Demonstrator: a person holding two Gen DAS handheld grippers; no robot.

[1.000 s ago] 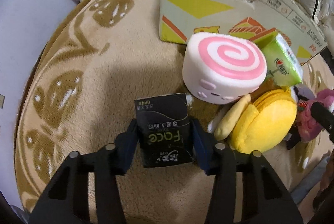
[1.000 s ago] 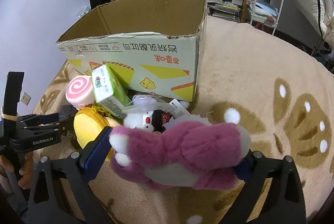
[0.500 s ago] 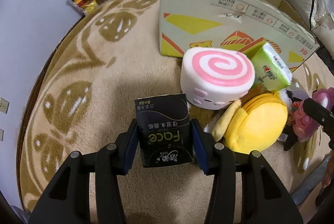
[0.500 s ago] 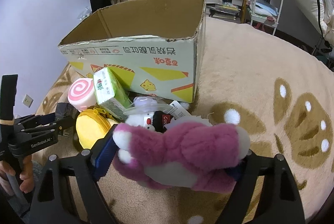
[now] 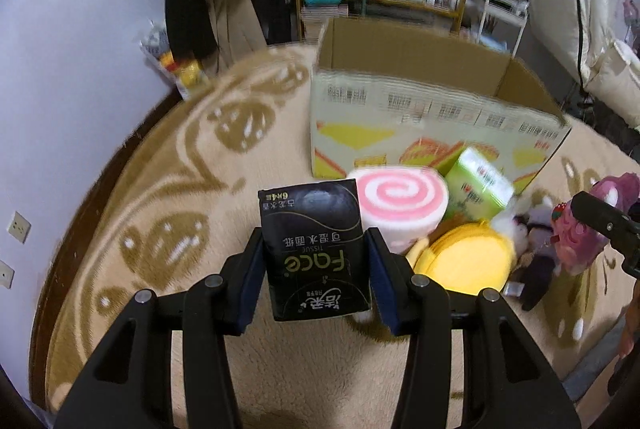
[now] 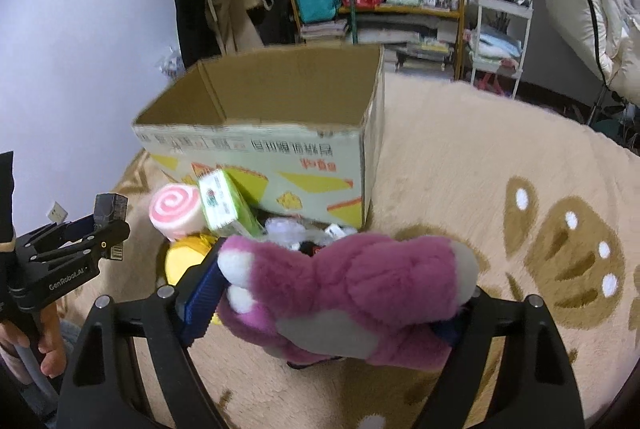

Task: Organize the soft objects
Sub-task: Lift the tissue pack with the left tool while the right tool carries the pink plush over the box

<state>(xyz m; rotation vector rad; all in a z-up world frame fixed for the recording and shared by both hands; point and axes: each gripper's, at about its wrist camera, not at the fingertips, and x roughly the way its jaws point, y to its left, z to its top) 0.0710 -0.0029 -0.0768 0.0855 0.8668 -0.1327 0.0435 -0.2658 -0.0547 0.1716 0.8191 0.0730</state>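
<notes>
left gripper (image 5: 316,269) clamps black tissue pack (image 5: 314,249) | right gripper (image 6: 336,293) clamps pink plush (image 6: 352,289) | both short of cardboard box (image 6: 280,137) | risk: plush catches rim, slips

The open brown cardboard box (image 5: 420,117) is smeared by motion in the left wrist view, so the print along its near wall cannot be read, and its floor is hidden behind that wall in both views. The black tissue pack (image 5: 316,249) covers the left edge of the pink-and-white swirl cushion (image 5: 396,201). The purple plush toy (image 6: 348,293) hides the small white and dark toys (image 6: 304,233) behind it. The round yellow plush (image 6: 188,261) is half covered by the right gripper (image 6: 332,309).
</notes>
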